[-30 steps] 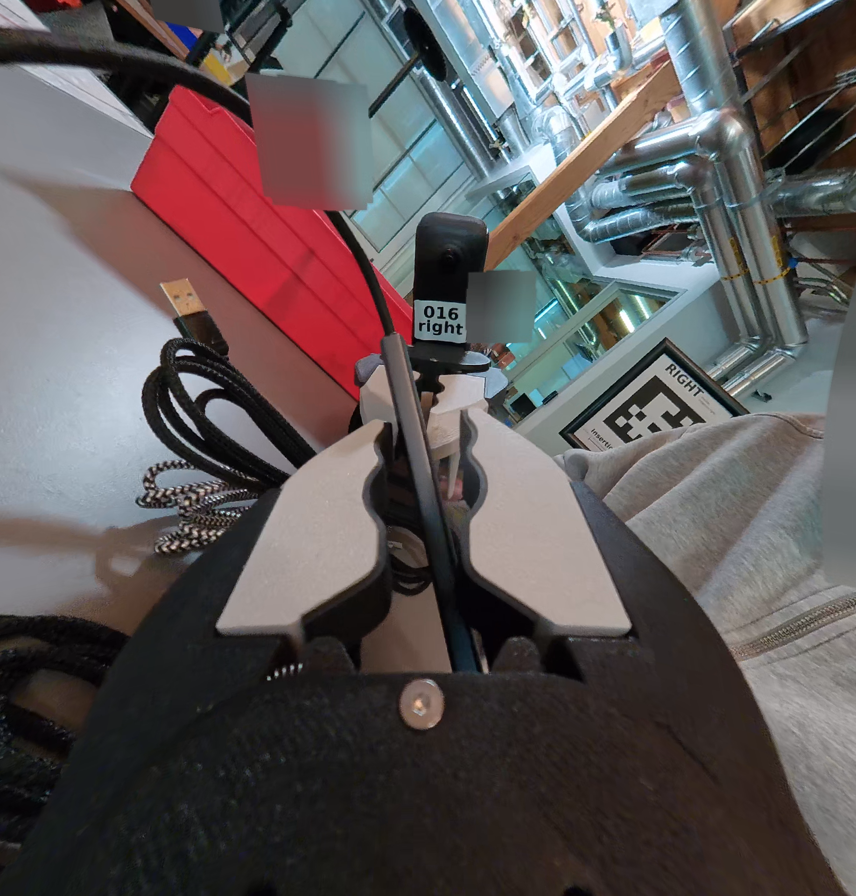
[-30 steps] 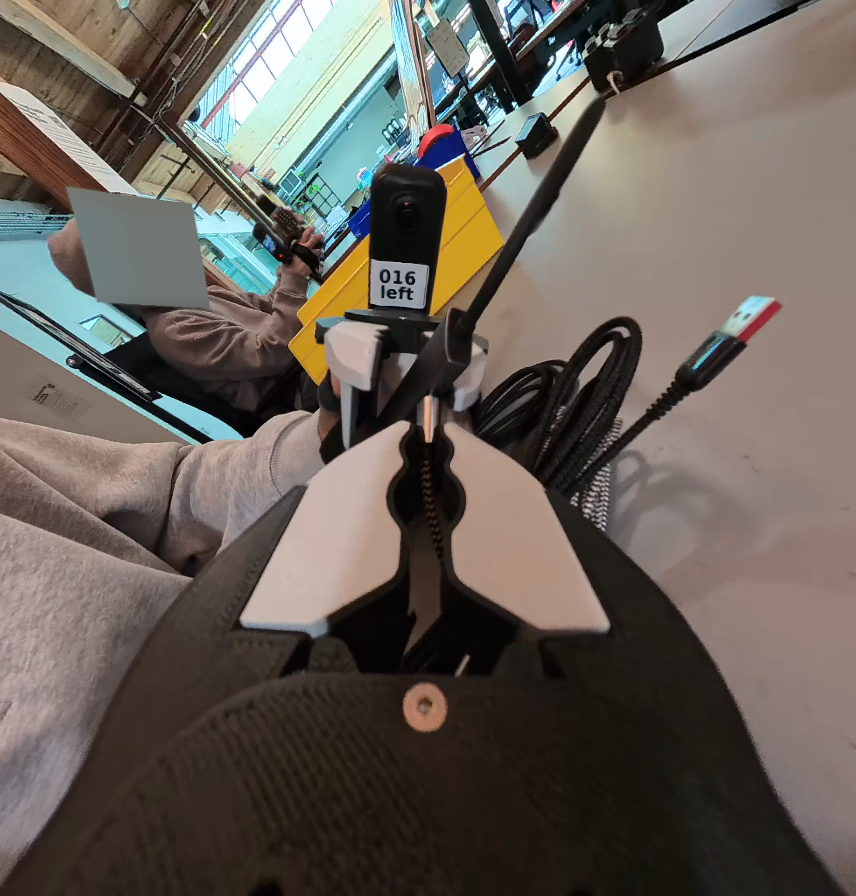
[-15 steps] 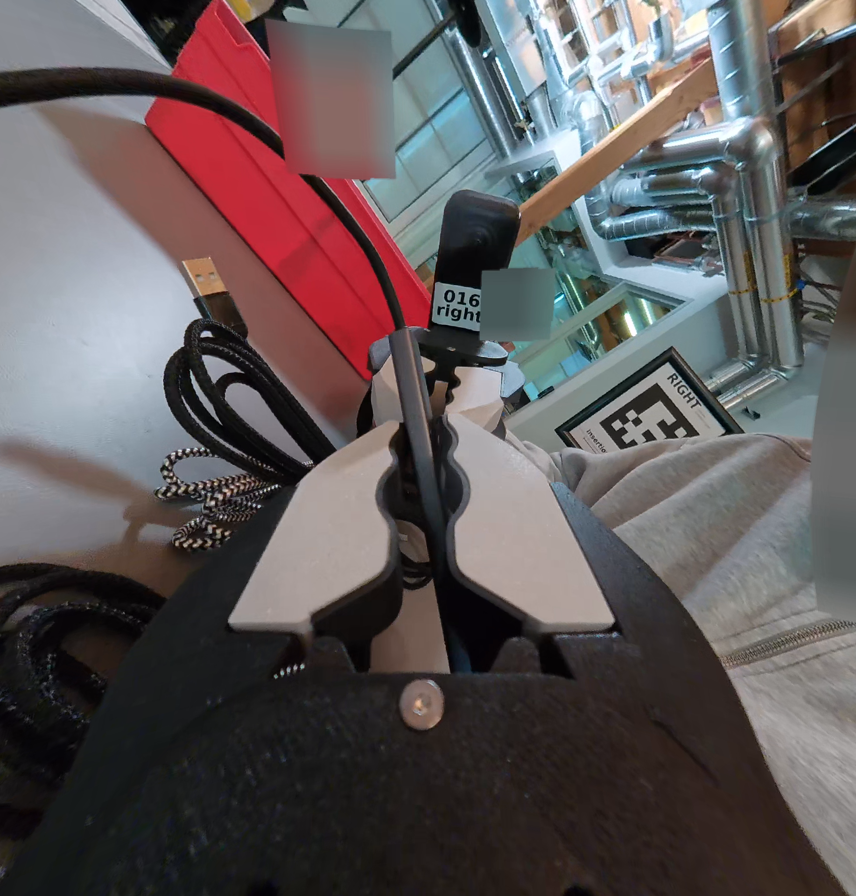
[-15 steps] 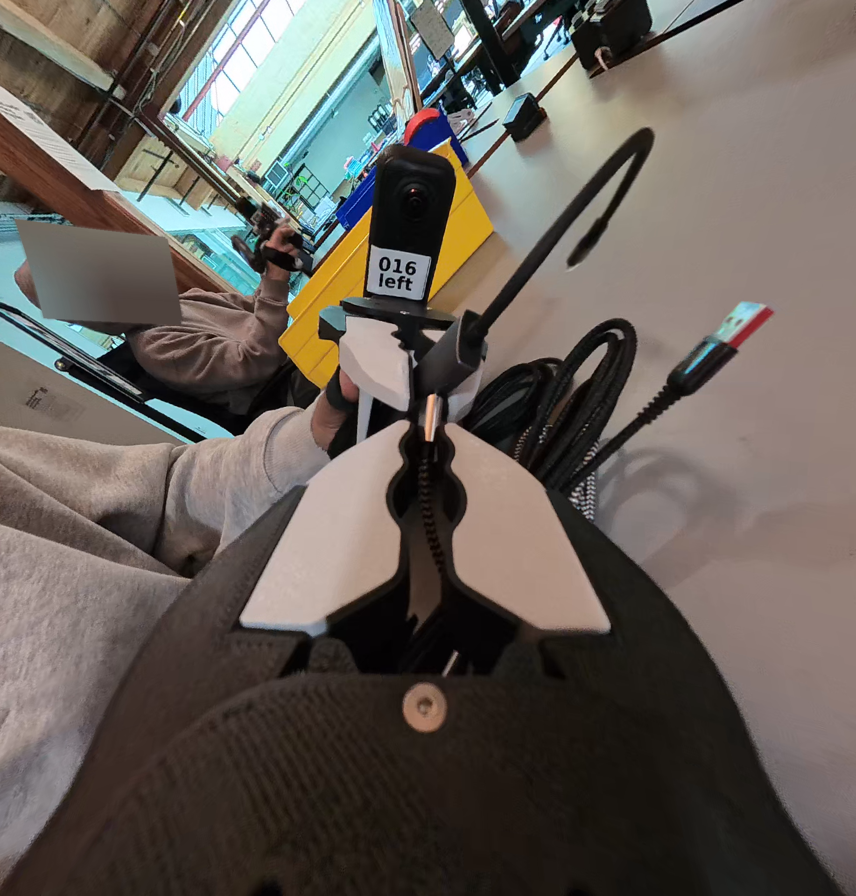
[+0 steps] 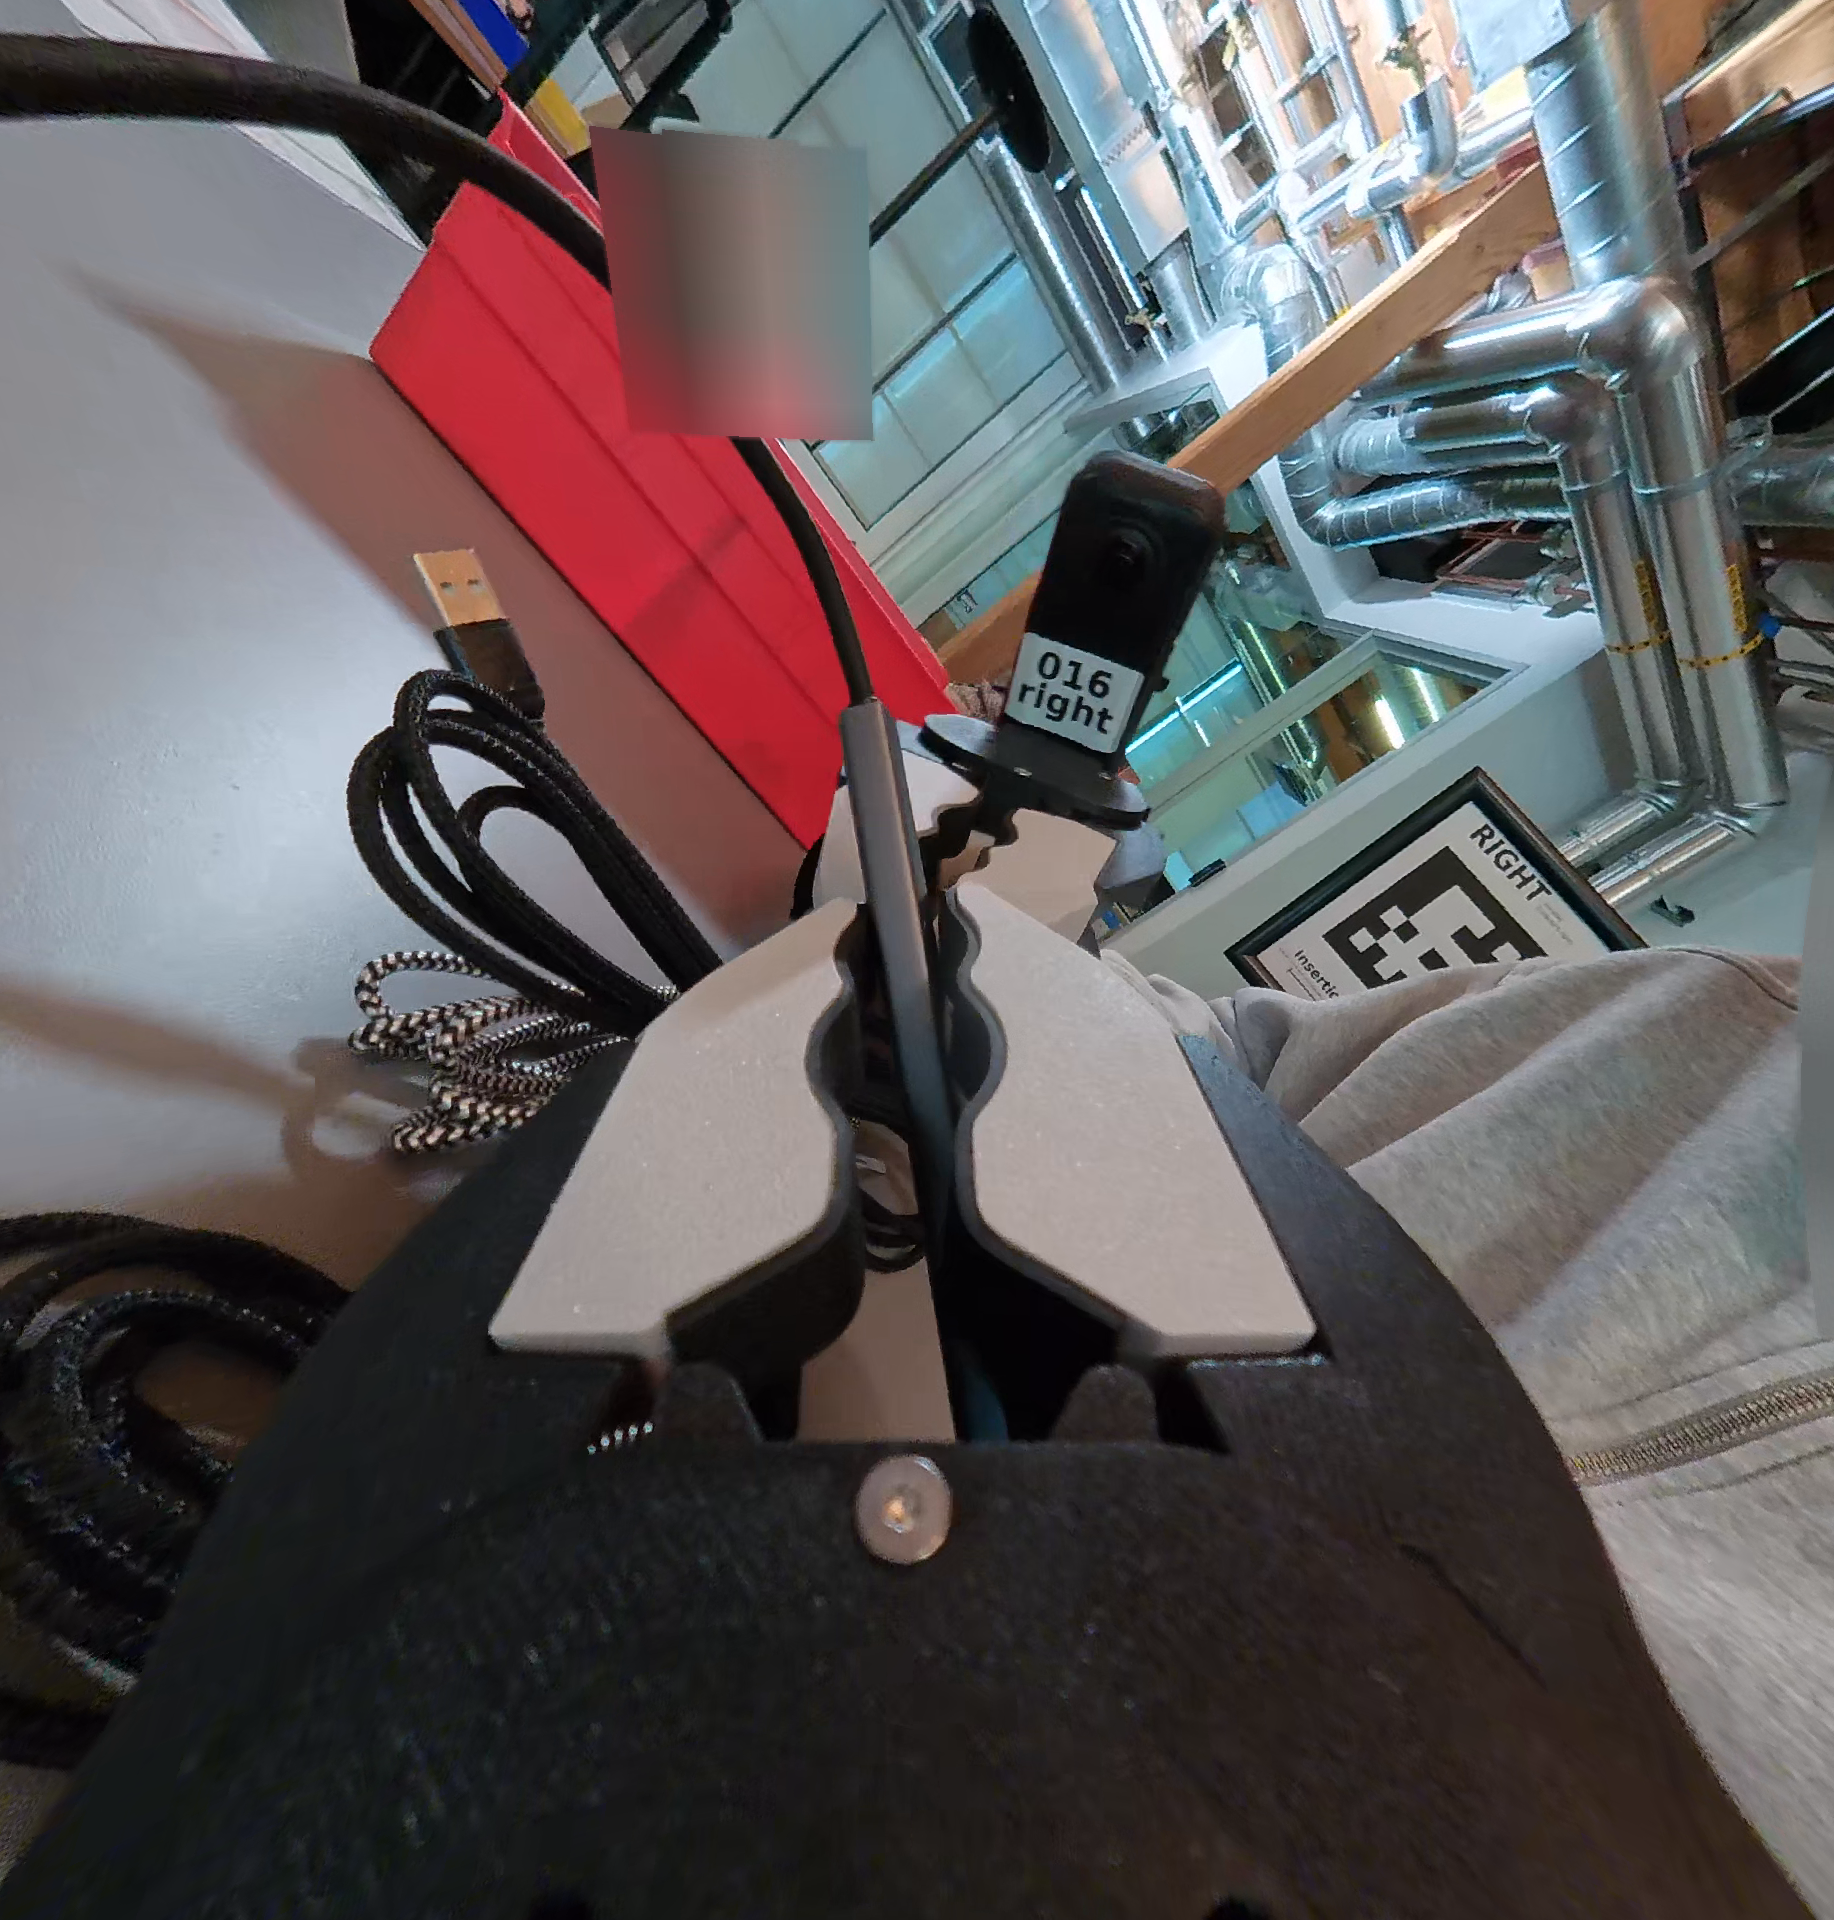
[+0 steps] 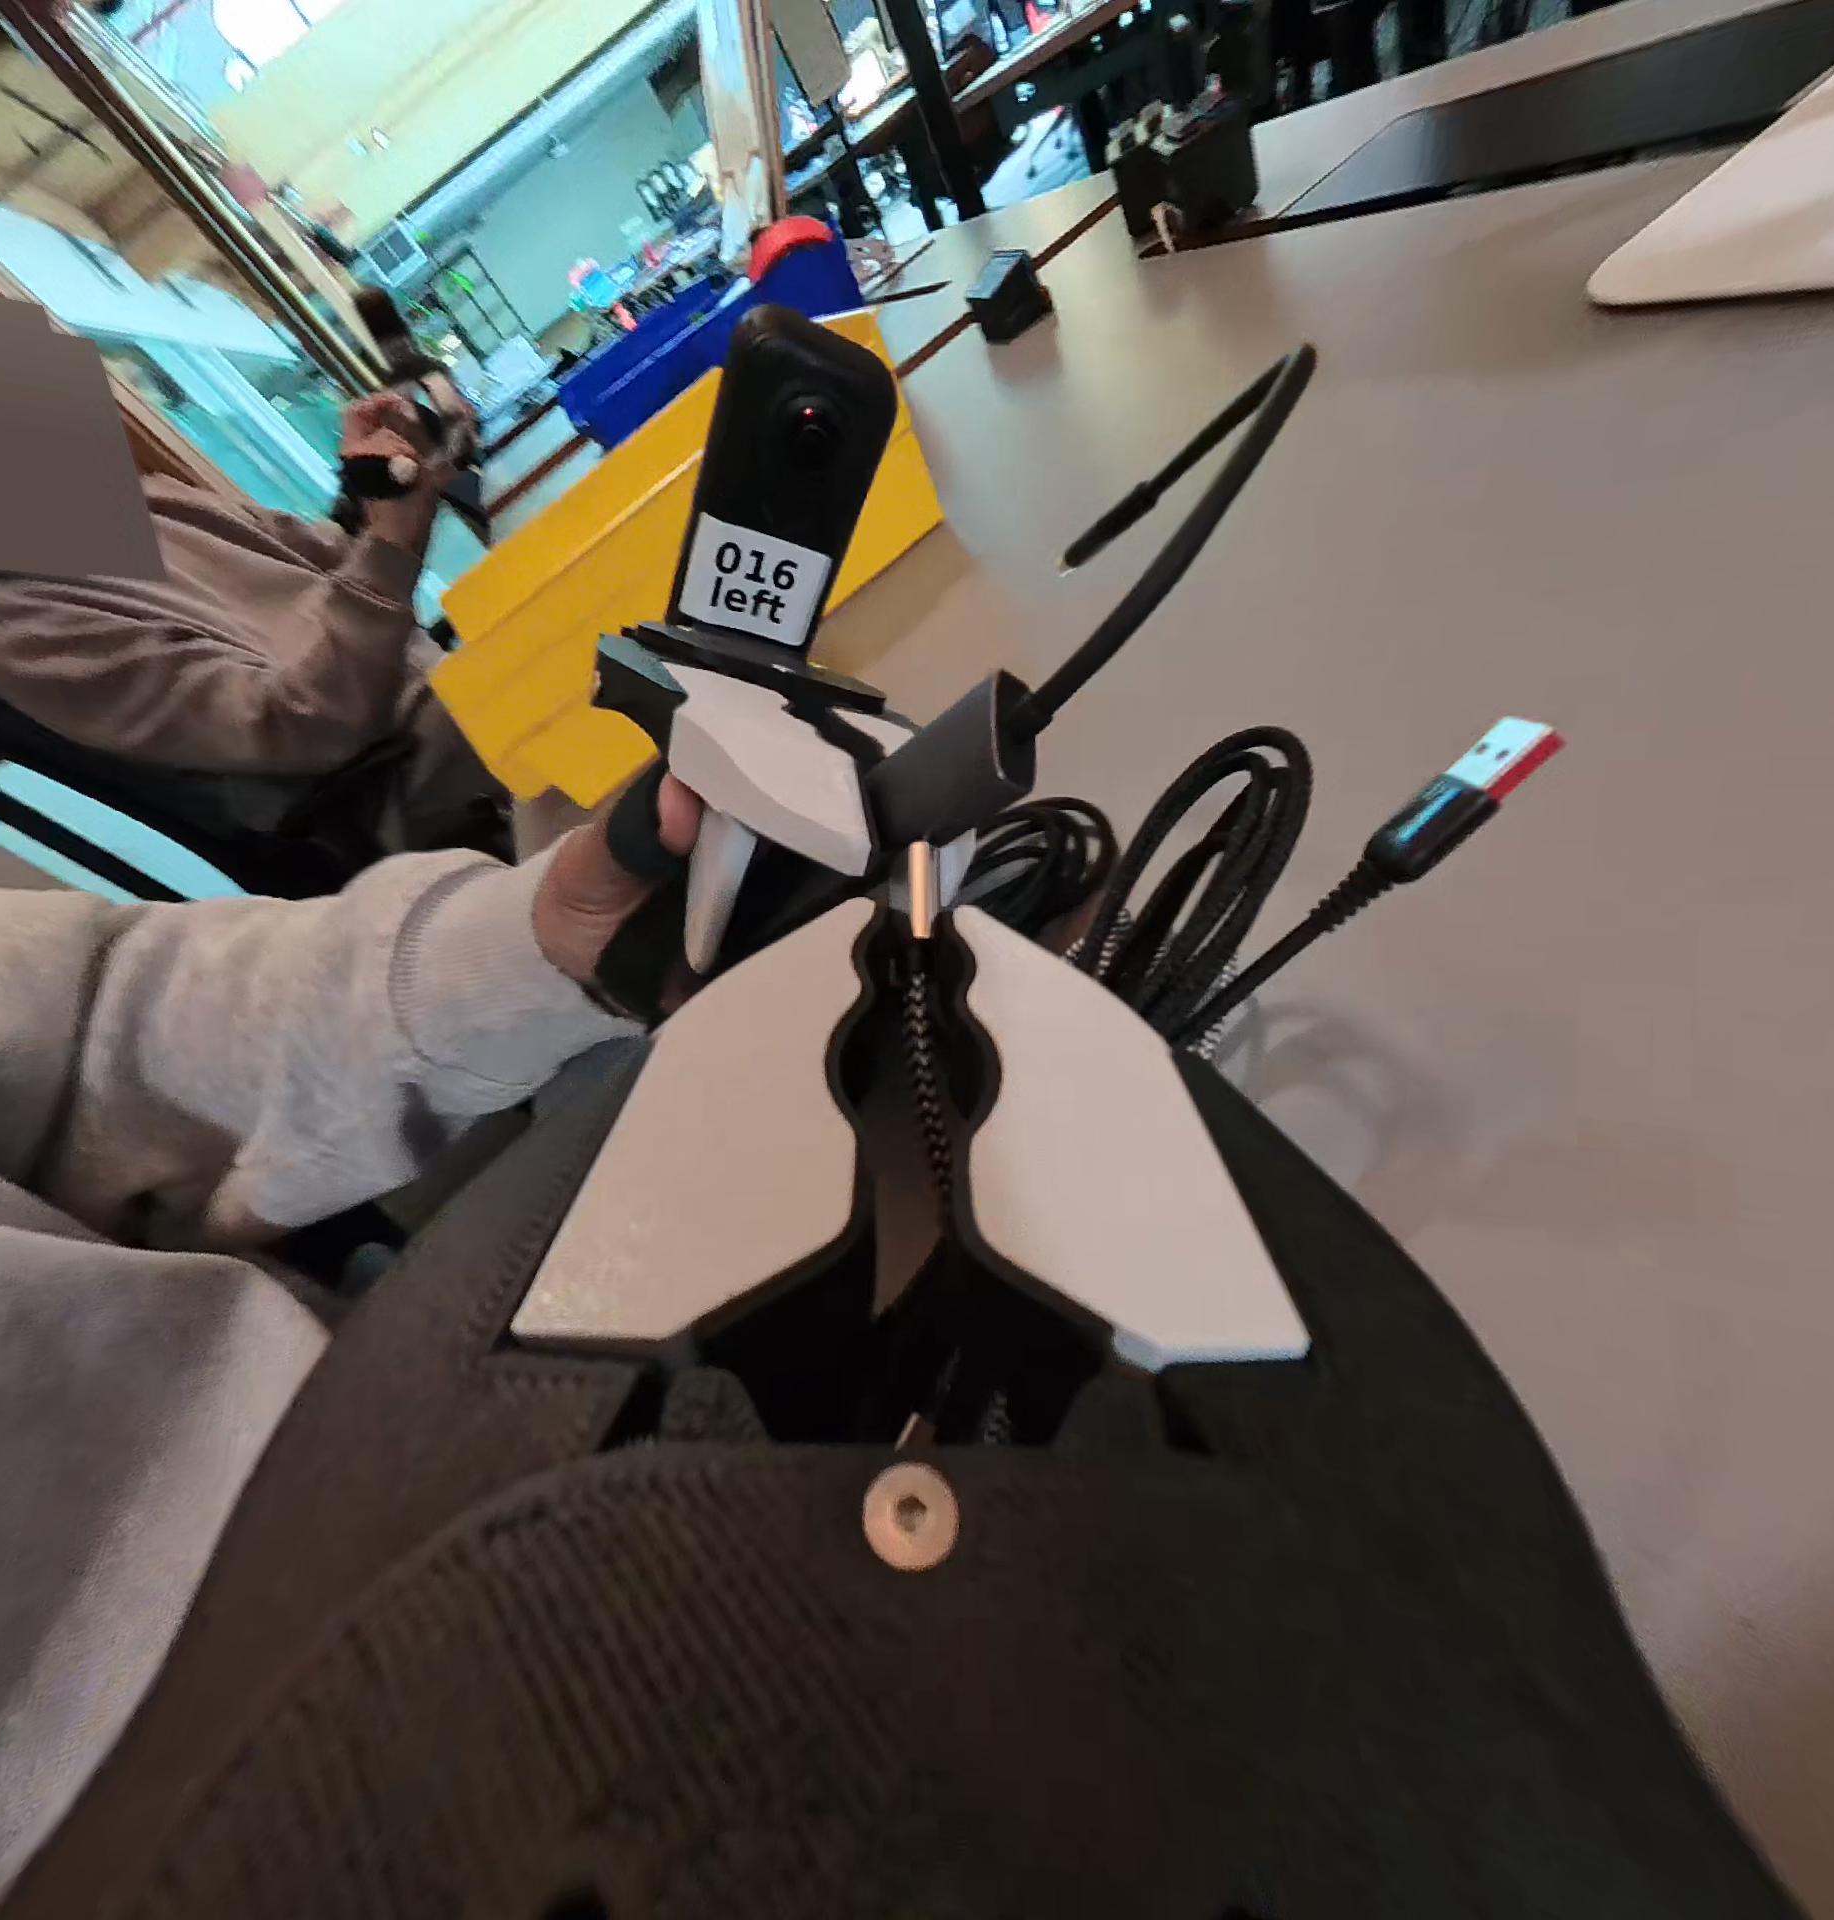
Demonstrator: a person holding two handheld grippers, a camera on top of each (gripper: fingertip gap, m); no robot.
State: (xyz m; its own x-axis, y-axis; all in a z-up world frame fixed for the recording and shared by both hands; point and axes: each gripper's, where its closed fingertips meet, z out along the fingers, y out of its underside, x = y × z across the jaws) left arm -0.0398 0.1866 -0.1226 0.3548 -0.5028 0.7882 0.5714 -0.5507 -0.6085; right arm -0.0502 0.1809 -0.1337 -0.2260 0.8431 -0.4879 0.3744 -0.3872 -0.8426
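Since a second earlier the thin black cable [image 6: 1183, 499] had swung from a straight diagonal into an arch, its free tip now hanging above the table [image 6: 1515, 935] beyond the fingers; both grippers kept their holds.

Left gripper [image 5: 905, 935]: fingers closed on a dark grey adapter body [image 5: 897, 904], which ran up between them; the thin black cable left its far end. The adapter's lower end was hidden between the fingers.

Right gripper [image 6: 918, 925]: fingers closed on a black-and-white braided cable [image 6: 928, 1091], with its silver plug [image 6: 920, 883] sticking out just past the fingertips, touching or just short of the adapter's near end. Could not tell whether the plug was seated.

The two grippers faced each other, tips almost meeting.

Count: one bundle of coiled braided cables [image 5: 497, 914] on the table left of the left fingers, strands too tangled to number; two USB-A plugs seen, one gold [image 5: 461, 587], one red-tipped [image 6: 1505, 764]. One red bin [image 5: 601, 499], one yellow bin [image 6: 622, 634], both partly cut off.
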